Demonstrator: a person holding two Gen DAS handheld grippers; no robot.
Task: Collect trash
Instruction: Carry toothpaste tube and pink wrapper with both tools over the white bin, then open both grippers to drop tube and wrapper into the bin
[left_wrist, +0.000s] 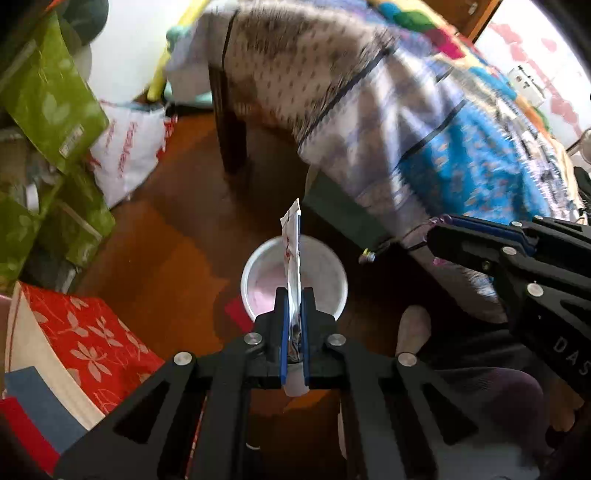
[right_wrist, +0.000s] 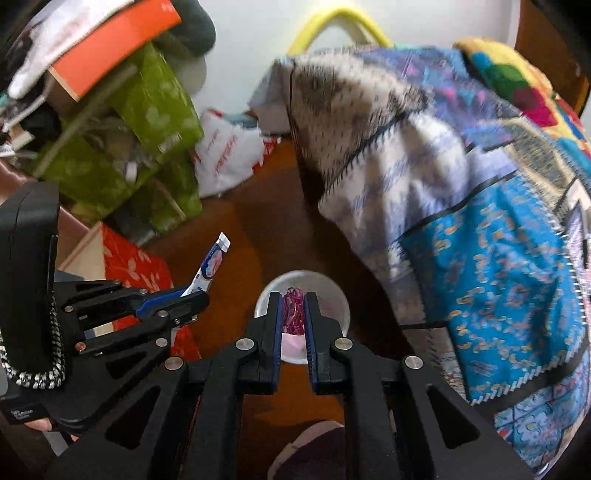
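Note:
A flat white, blue and red wrapper (left_wrist: 291, 254) stands edge-on in my left gripper (left_wrist: 294, 295), which is shut on it. It hangs above a round white bin (left_wrist: 255, 266) on the brown floor. In the right wrist view the same wrapper (right_wrist: 211, 264) sticks up from the left gripper (right_wrist: 197, 291). My right gripper (right_wrist: 293, 299) is shut on a crumpled purple-red wrapper (right_wrist: 293, 314), right over the white bin (right_wrist: 338, 302). In the left wrist view the right gripper (left_wrist: 434, 236) comes in from the right, its fingertips level with the bin's rim.
A bed with patterned blue and grey blankets (right_wrist: 461, 184) overhangs the right side. Green boxes (left_wrist: 48, 96), a white plastic bag (left_wrist: 129, 144) and a red flowered box (left_wrist: 85, 332) crowd the left. A dark bed leg (left_wrist: 229, 129) stands beyond the bin. A foot (left_wrist: 413, 328) rests near the bin.

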